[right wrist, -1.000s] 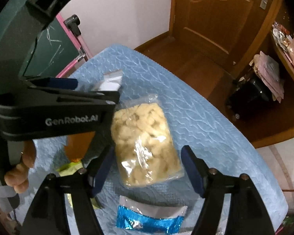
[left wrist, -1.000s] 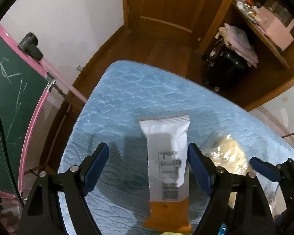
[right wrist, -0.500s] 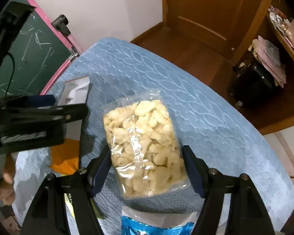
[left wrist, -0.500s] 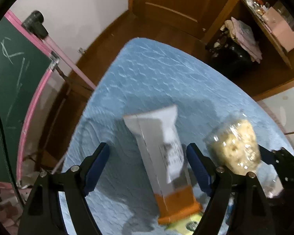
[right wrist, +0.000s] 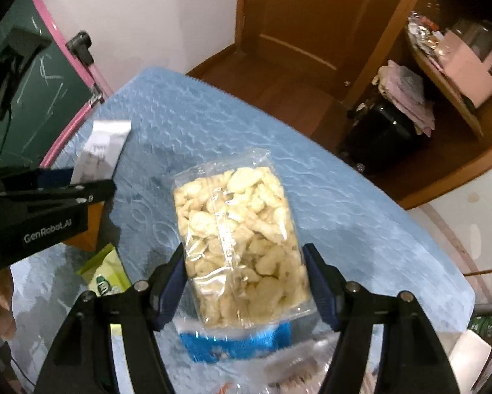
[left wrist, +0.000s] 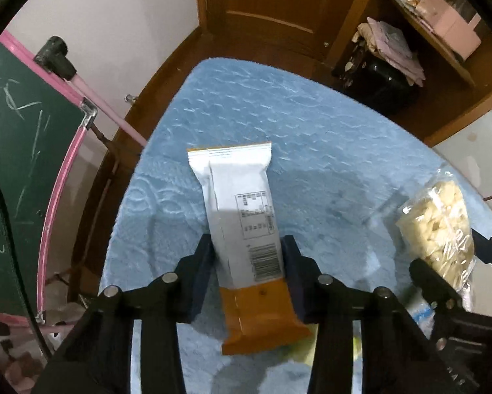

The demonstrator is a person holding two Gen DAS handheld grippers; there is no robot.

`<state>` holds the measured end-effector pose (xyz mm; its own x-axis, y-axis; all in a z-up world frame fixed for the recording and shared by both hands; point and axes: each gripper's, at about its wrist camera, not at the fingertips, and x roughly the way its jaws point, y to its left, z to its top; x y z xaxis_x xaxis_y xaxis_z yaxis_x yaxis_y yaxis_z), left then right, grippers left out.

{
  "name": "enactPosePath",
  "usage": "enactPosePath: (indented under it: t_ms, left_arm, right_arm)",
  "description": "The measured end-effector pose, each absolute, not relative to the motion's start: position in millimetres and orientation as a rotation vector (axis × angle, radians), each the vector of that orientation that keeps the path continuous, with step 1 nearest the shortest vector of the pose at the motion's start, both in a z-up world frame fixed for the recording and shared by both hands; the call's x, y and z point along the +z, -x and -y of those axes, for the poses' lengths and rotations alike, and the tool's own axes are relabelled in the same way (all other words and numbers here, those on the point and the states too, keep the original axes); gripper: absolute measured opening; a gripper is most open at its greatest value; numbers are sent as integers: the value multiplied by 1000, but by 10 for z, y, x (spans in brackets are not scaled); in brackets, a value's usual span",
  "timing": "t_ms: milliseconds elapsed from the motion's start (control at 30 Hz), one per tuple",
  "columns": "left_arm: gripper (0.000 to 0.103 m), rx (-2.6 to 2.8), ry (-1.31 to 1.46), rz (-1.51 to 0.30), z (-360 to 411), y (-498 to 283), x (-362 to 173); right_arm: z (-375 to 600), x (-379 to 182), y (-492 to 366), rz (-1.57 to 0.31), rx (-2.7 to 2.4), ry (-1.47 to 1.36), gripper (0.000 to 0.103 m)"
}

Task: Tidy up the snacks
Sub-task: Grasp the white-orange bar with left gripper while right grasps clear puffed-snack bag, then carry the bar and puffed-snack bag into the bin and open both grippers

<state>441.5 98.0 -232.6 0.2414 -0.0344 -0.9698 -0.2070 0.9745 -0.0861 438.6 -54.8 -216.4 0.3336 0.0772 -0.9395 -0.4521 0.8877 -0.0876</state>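
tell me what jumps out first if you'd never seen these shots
Two snacks are gripped at once over a blue quilted table cover. The left gripper is closed on a white-and-orange snack packet, and the right gripper clamps a clear bag of pale puffed snacks. A blue packet lies beneath that bag, a green one to its left.

Pale walls, brown wooden floor (right wrist: 298, 98). Panelled wooden door (right wrist: 314, 19) beyond the blue-quilted table's (left wrist: 311, 138) far edge. Wooden shelving (left wrist: 442, 42) at right; green chalkboard (left wrist: 12, 151), pink-framed, at left.
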Motion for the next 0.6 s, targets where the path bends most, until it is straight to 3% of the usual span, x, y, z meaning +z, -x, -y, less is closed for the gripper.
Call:
enactPosePath:
  t_ms: [600]
  left_arm:
    - [40, -191, -53, -1093, -16, -3109, -637]
  right_arm:
    - [1268, -1048, -3209, -1021, 275, 148, 68]
